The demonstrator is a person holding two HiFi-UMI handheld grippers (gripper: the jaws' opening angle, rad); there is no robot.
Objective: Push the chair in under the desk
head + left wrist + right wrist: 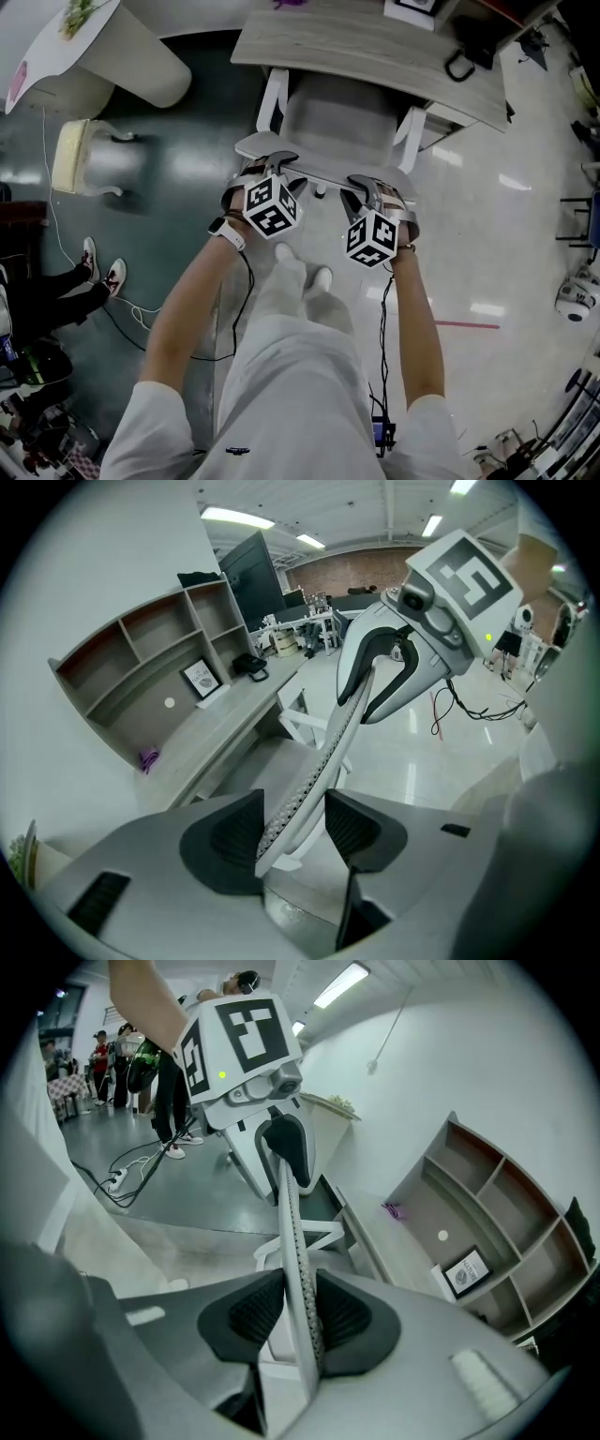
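While right gripper (298, 1321) clamps chair (291, 1222), left gripper (293, 829) seemingly straddles it.

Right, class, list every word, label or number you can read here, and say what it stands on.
"NATURE", as best it reads: framed card standing on the desk; its smaller print is too small to read.
Marker cubes: black-and-white patterns only, no words.
Nothing else is legible.
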